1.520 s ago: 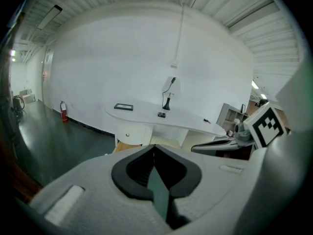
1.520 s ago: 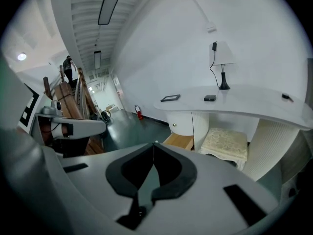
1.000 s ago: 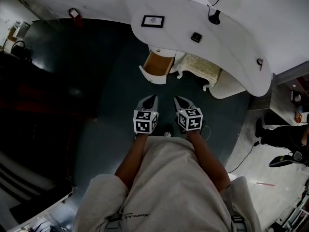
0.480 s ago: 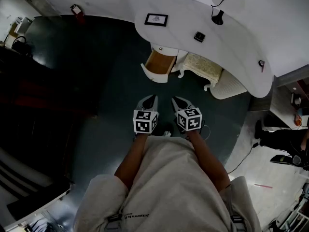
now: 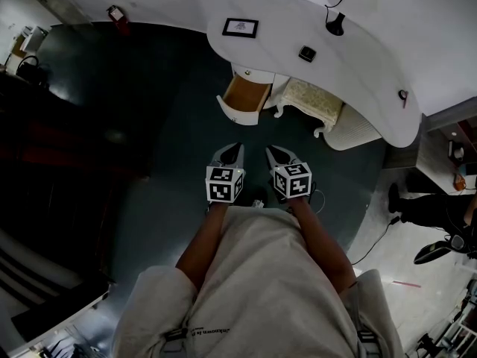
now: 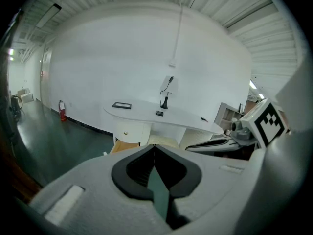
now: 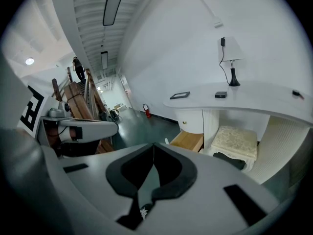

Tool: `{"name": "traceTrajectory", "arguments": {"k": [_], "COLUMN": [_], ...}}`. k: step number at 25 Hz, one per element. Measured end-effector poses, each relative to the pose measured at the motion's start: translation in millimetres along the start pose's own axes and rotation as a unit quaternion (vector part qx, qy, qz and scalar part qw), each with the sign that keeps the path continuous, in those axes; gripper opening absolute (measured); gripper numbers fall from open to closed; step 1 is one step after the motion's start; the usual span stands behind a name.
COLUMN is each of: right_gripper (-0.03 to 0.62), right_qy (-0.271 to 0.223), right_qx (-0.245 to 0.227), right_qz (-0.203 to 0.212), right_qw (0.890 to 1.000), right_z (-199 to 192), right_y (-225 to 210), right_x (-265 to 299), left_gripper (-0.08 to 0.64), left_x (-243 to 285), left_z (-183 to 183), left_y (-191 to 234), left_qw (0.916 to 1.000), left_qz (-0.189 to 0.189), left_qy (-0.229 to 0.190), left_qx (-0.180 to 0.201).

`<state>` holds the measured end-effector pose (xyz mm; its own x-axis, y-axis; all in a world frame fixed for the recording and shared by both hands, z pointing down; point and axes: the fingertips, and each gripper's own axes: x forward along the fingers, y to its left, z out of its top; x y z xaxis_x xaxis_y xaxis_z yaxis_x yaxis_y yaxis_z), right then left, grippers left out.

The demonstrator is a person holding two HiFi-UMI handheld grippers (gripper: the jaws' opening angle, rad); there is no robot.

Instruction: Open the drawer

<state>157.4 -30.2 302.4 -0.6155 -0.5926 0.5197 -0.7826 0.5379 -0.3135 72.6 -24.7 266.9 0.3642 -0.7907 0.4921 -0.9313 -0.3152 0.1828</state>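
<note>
Little changed in last sec: drawer (image 5: pixel 243 100) stayed pulled out under bench (image 5: pixel 358 66), well ahead of your jaws. L gripper (image 5: pixel 235 149) & R gripper (image 5: pixel 273 152) had jaws pressed together, empty. Task looked done.

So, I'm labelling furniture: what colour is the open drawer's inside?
The drawer is tan wood inside; best in head view.
</note>
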Motion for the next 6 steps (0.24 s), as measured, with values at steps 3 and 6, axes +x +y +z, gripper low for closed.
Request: {"name": "traceTrajectory", "arguments": {"k": [3, 6], "right_gripper": [0.015, 0.015], "right_qy": [0.001, 0.002], "right_qx": [0.0, -0.001], "right_qz": [-0.002, -0.004], "right_qw": [1.0, 1.0], "right_z": [0.3, 0.3], "right_y": [0.5, 1.6], "right_x": [1.5, 2.5], "left_gripper": [0.011, 0.011], "left_x": [-0.4, -1.6], "left_z": [0.1, -0.4], "left_y": [1.4, 3.5], "left_qw": [1.0, 1.0], "left_qz": [-0.001, -0.001], "left_qy": [0.0, 0.001], "left_qx": [0.001, 0.002]}}
